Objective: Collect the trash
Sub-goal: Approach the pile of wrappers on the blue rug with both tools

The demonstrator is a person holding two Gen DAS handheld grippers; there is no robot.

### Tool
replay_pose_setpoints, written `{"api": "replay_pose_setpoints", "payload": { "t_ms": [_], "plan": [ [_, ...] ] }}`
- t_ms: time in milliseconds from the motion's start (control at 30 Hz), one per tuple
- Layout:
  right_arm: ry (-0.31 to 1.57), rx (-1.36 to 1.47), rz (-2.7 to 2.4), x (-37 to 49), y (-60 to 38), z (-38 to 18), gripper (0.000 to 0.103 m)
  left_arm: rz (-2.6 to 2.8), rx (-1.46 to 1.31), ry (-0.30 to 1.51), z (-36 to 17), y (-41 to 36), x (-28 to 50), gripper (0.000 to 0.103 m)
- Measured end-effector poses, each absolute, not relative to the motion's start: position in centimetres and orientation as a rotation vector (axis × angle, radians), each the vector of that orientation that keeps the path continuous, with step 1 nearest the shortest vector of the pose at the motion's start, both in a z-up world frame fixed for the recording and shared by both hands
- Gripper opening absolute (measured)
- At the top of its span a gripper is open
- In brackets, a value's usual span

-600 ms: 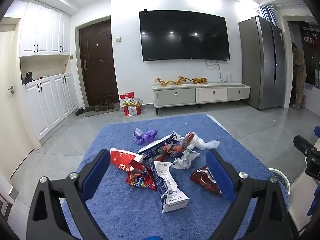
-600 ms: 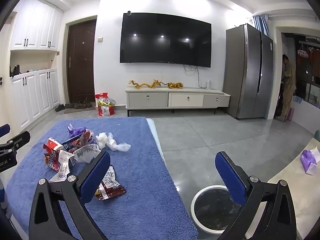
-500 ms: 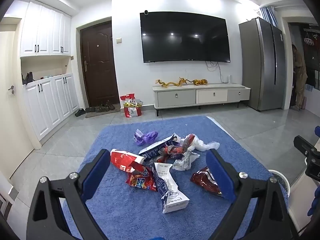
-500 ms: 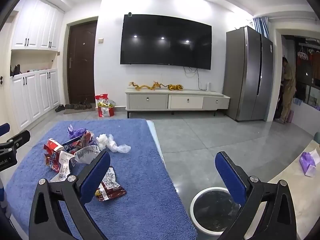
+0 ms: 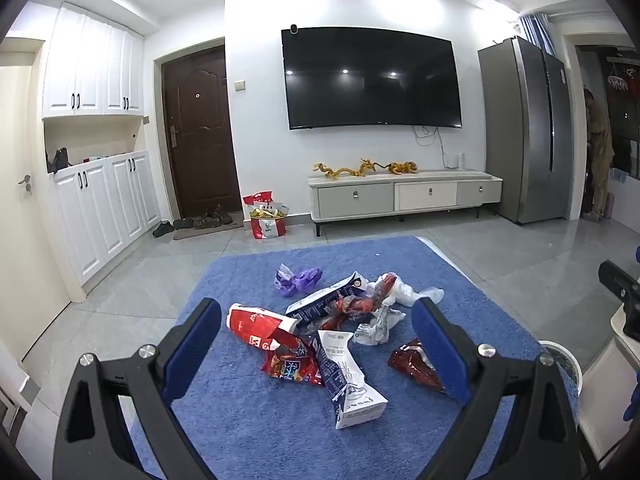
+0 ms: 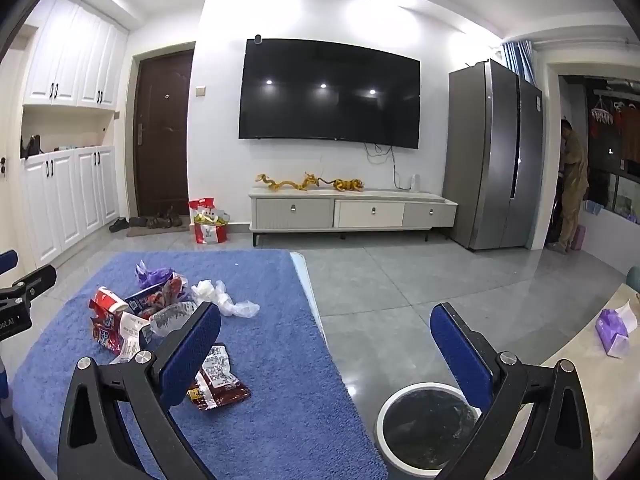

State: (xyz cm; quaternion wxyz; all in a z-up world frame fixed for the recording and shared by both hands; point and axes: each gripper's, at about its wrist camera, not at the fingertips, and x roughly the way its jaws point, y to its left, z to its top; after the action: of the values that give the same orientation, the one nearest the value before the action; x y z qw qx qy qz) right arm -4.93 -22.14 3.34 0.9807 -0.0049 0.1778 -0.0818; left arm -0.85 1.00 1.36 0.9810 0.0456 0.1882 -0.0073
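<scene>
Crumpled wrappers [image 5: 320, 332] in red, dark blue, white and purple lie heaped on a blue towel [image 5: 248, 432]. Above it the left gripper [image 5: 316, 344] and right gripper [image 6: 326, 344] hover spread wide, holding nothing.

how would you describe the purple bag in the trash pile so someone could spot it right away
Start at the blue rug and find the litter pile in its middle. At the pile's far edge, toward the TV, lies the crumpled purple plastic bag, the only purple piece among red, navy and white wrappers.

Left gripper [image 5: 316, 344] and right gripper [image 6: 326, 346]: jaws wide apart, empty.
</scene>
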Motion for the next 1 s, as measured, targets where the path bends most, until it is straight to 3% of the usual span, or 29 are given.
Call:
{"api": "replay_pose_setpoints", "payload": {
  "t_ms": [1000],
  "plan": [
    [0.225, 0.019, -0.103, -5.5, -22.4, 4.0, 0.103, 0.026, 0.074, 0.298, 3.0, 2.0, -2.1, 0.097]
  ]
}}
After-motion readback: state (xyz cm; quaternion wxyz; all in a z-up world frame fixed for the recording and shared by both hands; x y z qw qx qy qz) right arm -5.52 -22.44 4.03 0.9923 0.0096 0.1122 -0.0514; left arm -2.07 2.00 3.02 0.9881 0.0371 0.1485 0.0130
